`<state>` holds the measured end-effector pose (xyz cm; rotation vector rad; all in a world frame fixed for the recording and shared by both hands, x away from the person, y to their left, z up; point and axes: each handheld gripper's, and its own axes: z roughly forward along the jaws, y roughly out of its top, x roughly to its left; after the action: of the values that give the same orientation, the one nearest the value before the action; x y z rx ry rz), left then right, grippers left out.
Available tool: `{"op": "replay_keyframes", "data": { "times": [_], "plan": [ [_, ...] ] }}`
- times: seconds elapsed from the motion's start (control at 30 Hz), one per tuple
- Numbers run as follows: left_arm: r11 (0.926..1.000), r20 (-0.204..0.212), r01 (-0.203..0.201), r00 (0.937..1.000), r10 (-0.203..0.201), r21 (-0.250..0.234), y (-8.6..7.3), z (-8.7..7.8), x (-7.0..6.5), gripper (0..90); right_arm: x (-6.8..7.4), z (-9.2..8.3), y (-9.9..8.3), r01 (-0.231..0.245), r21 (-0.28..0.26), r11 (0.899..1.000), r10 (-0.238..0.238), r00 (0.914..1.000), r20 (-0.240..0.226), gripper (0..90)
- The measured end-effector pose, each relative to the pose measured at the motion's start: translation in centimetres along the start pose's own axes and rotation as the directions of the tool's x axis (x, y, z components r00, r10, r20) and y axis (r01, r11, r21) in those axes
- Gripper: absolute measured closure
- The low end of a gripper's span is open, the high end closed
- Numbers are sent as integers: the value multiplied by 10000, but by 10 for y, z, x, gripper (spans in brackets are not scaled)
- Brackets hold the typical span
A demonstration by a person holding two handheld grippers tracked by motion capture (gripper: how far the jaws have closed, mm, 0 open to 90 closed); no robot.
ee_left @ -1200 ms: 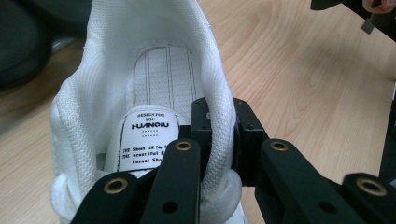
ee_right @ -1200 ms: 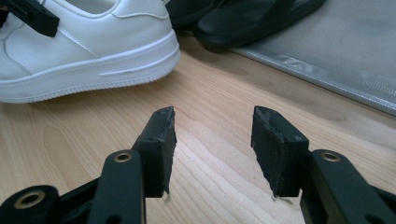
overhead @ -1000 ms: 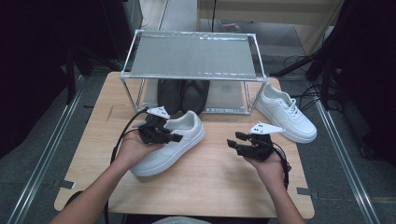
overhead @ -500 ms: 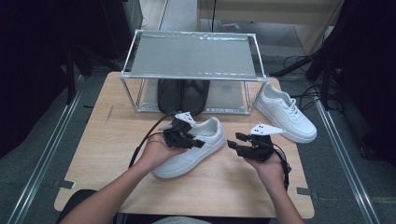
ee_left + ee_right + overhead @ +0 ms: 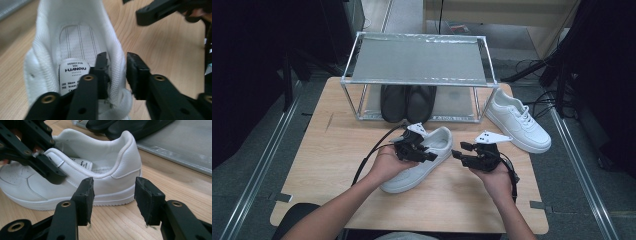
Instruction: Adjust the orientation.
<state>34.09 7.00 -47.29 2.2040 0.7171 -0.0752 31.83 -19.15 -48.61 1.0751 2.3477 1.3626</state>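
Left gripper (image 5: pixel 116 75) just been opening, jaws now partly apart astride the collar wall of the white sneaker (image 5: pixel 422 160): one pad inside, touching the lining, the other outside with a gap. Right gripper (image 5: pixel 113 200) parted wide on nothing, aimed at the heel. Sneaker lying mid-table (image 5: pixel 327 150), before the rack (image 5: pixel 419 60). Insole label (image 5: pixel 72 75) reading "DESIGN FOR YOU", "HUANQIU"

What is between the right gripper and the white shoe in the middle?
Just bare wooden table. In the right gripper view, the open right gripper faces the white leather sneaker heel without touching it.
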Motion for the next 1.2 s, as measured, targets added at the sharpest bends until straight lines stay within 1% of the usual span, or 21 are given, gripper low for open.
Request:
{"op": "replay_keyframes", "data": {
  "times": [0.03, 0.13, 0.2, 0.27, 0.3, 0.37, 0.4, 0.43, 0.5, 0.57, 0.6, 0.63, 0.67, 0.7, 0.77, 0.8, 0.87, 0.9, 1.0, 1.13, 1.2],
  "plan": [
    [9998, -35, 54, 10000, -55, -171, 0, -5, 0, 654, 1, 1, 0, 39, -12, 10000, -39, 10000, 15, 511],
    [9997, -75, 75, 9999, -77, -248, -2, -15, -2, 628, 1, 1, 3, 7, -46, 10000, -7, 10000, 1, 532],
    [9996, -164, 62, 9998, -66, -272, -4, -21, -3, 627, 1, 0, 5, -61, -106, 9999, 60, 9999, -97, 582],
    [9995, -276, -16, 9996, 7, -318, -7, -28, -5, 639, 2, 0, 7, -94, -144, 9999, 92, 9998, -161, 653],
    [9994, -306, -82, 9995, 71, -345, -9, -32, -6, 643, 2, 0, 9, -105, -174, 9998, 102, 9997, -218, 669],
    [9989, -263, 52, 9996, -64, -459, -12, -40, -8, 669, 4, 0, 11, -33, -239, 9997, 26, 9997, -263, 733],
    [9986, -161, 169, 9997, -177, -493, -14, -44, -9, 691, 5, 0, 12, 36, -252, 9997, -43, 9995, -308, 760],
    [9984, -158, 207, 9996, -216, -525, -16, -46, -9, 705, 6, 2, 14, 35, -212, 9998, -42, 9994, -357, 808],
    [9989, -58, 247, 9997, -250, -409, -20, -50, -10, 767, 8, 4, 17, 136, -144, 9998, -142, 9988, -459, 852],
    [9992, 260, 366, 9990, -362, -146, -26, -51, -9, 856, 9, 8, 20, 222, -88, 9997, -227, 9977, -631, 888],
    [9992, 246, 397, 9989, -394, -111, -29, -51, -10, 897, 11, 10, 22, 243, -6, 9997, -243, 9972, -704, 900],
    [9991, 338, 417, 9986, -417, 11, -32, -51, -10, 900, 12, 13, 24, 326, 28, 9995, -323, 9967, -746, 900],
    [9991, 297, 427, 9986, -429, 77, -34, -50, -11, 900, 13, 15, 25, 339, 89, 9994, -331, 9964, -779, 900],
    [9992, 204, 378, 9991, -381, 142, -37, -49, -12, 900, 14, 17, 27, 348, 115, 9993, -337, 9961, -819, 900],
    [9989, 146, 425, 9990, -427, 180, -41, -47, -14, 900, 16, 21, 30, 393, 147, 9991, -379, 9953, -897, 900],
    [9991, 56, 360, 9993, -361, 242, -43, -46, -14, 900, 16, 23, 32, 410, 156, 9990, -394, 9949, -932, 900],
    [9986, -164, 375, 9992, -369, 369, -45, -42, -14, 900, 18, 28, 34, 479, 237, 9986, -453, 9941, -981, 900],
    [9983, -147, 380, 9992, -373, 434, -46, -41, -13, 900, 18, 31, 34, 520, 293, 9982, -488, 9938, -1000, 900],
    [9977, -89, 591, 9982, -588, 322, -49, -39, -9, 900, 21, 38, 33, 679, 511, 9964, -622, 9925, -1054, 900],
    [9988, -197, 346, 9992, -340, 332, -49, -39, -10, 900, 20, 39, 34, 662, 563, 9962, -595, 9918, -1135, 900],
    [9988, -149, 308, 9994, -303, 378, -49, -39, -9, 900, 20, 39, 34, 666, 584, 9961, -596, 9916, -1144, 900]
  ]
}}
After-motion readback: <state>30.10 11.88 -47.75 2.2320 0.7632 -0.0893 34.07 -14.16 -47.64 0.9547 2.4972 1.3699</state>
